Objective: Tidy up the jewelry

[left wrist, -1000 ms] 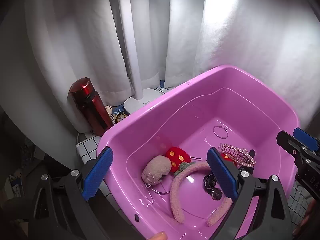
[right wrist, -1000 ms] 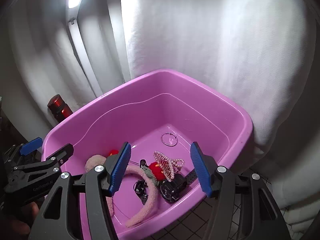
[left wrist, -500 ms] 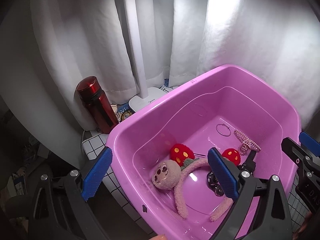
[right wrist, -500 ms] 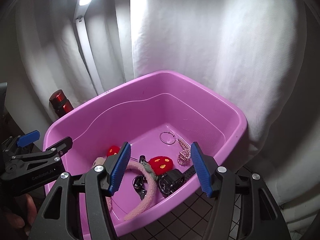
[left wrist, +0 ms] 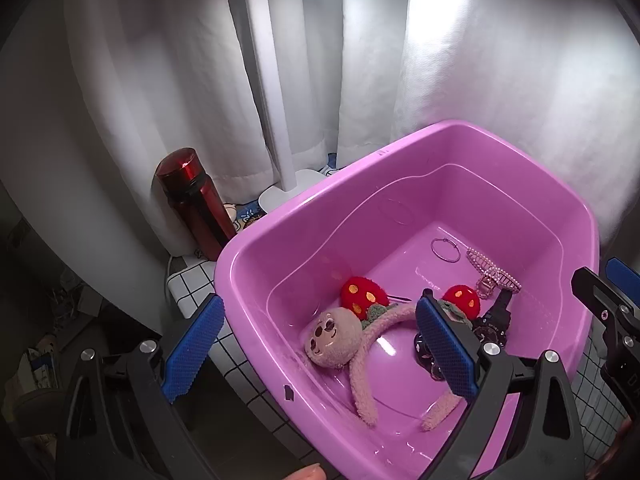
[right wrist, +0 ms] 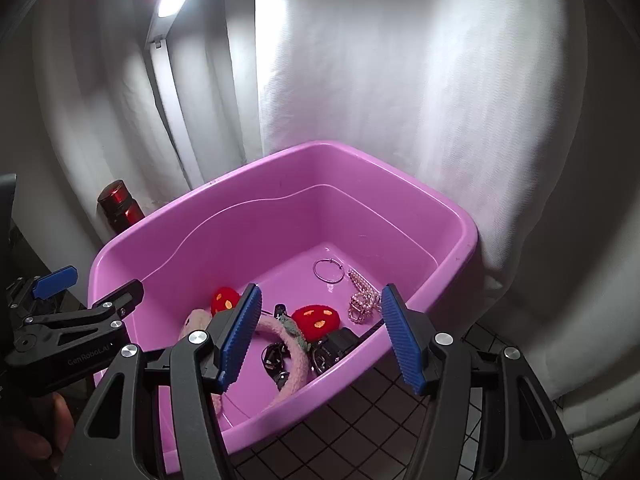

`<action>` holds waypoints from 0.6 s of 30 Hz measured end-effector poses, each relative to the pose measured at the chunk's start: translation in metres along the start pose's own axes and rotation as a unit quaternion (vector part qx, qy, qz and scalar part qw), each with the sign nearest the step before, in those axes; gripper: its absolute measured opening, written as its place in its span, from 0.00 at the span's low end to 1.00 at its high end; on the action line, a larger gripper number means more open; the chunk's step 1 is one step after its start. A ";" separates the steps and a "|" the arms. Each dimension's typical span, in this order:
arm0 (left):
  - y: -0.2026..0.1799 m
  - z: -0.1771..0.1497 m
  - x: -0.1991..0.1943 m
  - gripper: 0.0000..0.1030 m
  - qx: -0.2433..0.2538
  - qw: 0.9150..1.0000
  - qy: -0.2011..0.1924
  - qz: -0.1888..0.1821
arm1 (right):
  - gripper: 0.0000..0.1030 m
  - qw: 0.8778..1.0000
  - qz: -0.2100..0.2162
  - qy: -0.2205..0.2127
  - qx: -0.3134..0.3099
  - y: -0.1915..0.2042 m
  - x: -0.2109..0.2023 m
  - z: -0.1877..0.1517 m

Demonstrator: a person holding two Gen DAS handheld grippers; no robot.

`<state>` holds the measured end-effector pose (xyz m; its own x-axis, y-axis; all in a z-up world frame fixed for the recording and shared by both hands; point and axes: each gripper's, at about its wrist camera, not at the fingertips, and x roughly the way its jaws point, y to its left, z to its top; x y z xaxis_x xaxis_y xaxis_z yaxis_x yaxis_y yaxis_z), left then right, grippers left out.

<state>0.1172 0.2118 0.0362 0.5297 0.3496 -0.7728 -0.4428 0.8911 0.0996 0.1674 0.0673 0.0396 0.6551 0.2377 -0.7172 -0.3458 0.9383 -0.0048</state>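
Both grippers pulled back; glossy plastic tub (left wrist: 280,236) holds fuzzy headband (left wrist: 362,364).

Tub: glossy, smooth pink plastic basin (left wrist: 280,232)
Headband: fuzzy pink plush headband with animal face (left wrist: 362,364)
Clips: two red felt-like strawberry hair clips (left wrist: 362,294)
Hoop: thin shiny metal ring (left wrist: 445,250)
Claw clip: pearl-beaded pink claw clip (left wrist: 490,274)
Bottle: glossy dark-red metallic bottle (left wrist: 192,200)
Backdrop: matt white cloth curtain (right wrist: 400,80)
Pads: ribbed blue rubbery finger pads (right wrist: 240,336)
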 end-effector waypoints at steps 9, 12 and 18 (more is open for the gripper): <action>0.000 -0.002 -0.001 0.93 0.001 1.000 0.001 0.002 | 0.61 1.000 0.003 -0.005 -0.005 0.001 -0.005 -0.003; 0.000 -0.003 -0.002 0.93 0.002 1.000 0.001 0.002 | 0.61 1.000 0.003 -0.007 -0.006 0.001 -0.007 -0.003; 0.001 -0.004 -0.003 0.93 0.002 1.000 0.002 0.001 | 0.61 1.000 0.000 -0.008 -0.010 0.002 -0.009 -0.004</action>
<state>0.1125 0.2101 0.0362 0.5250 0.3506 -0.7755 -0.4414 0.8912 0.1041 0.1578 0.0663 0.0429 0.6655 0.2415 -0.7062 -0.3589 0.9332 -0.0191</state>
